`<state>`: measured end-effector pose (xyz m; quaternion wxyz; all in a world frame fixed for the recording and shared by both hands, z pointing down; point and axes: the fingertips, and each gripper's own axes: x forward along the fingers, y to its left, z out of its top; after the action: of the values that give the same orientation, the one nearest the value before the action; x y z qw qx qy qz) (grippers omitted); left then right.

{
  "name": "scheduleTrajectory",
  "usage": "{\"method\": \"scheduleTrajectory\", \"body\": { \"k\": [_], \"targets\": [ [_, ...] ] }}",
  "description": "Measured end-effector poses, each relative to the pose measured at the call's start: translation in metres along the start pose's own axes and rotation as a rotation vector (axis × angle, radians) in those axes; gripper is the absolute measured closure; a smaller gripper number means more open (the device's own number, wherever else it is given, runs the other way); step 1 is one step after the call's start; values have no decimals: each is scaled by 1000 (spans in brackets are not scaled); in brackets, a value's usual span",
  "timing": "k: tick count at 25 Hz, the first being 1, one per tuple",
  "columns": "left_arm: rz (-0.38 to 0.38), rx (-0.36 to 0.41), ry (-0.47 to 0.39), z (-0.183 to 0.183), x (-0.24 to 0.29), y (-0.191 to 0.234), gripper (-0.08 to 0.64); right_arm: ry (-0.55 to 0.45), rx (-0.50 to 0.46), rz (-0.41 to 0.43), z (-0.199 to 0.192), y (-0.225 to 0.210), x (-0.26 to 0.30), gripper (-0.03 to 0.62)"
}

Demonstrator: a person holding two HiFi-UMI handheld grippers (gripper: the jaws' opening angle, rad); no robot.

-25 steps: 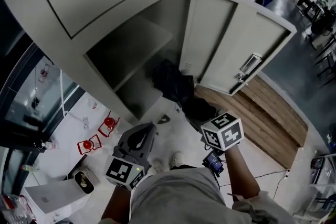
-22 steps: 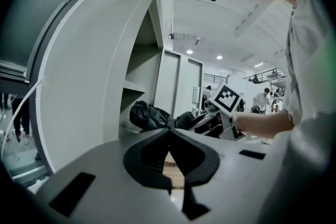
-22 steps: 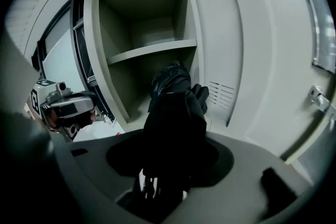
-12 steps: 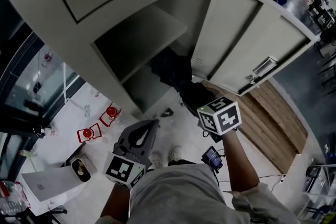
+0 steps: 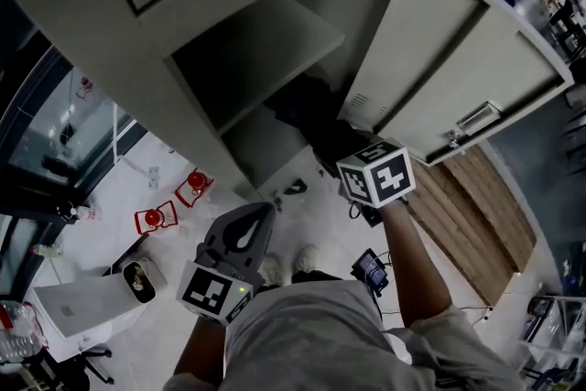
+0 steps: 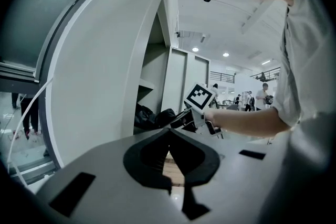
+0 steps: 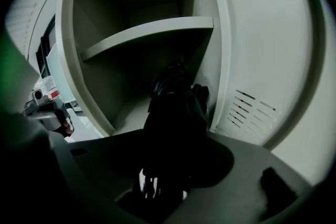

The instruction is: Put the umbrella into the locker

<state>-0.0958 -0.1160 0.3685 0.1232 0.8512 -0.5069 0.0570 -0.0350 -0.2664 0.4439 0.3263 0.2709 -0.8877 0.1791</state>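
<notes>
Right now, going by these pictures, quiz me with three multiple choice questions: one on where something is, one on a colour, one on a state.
1. Where does the far end of the umbrella reach?
A) into the locker compartment below the shelf
B) onto the top of that shelf
C) onto the floor outside

2. What colour is the umbrella?
A) red
B) black
C) yellow

3. How does the locker's door stand?
A) shut
B) taken off
C) swung open

Answers:
1. A: the right gripper view shows the bundle under the shelf, inside the opening.
2. B: it reads as a black bundle in every view.
3. C: the head view shows the door standing away from the opening, so the inside is visible.
</notes>
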Motion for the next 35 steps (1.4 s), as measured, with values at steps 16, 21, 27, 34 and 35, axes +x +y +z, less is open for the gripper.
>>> {"method": "scheduleTrajectory", "body": {
  "k": [16,21,27,34,35],
  "targets": [
    [41,-8,22,-5,-3,16,545,50,-40,4,9,-1,47,379],
    [46,-11,27,-5,-4,20,545,83,-81,-17,9,-1,58,379],
    [49,-17,33,-8,-5,25,545,104,-124,-36,7,0,62,376],
    [44,-22,37,-10,-6,26,545,101,-150,-42,8,2,63,349],
    [45,-22,38,-11,-7,26,545,98,-157,-40,10,4,62,344]
  ]
}}
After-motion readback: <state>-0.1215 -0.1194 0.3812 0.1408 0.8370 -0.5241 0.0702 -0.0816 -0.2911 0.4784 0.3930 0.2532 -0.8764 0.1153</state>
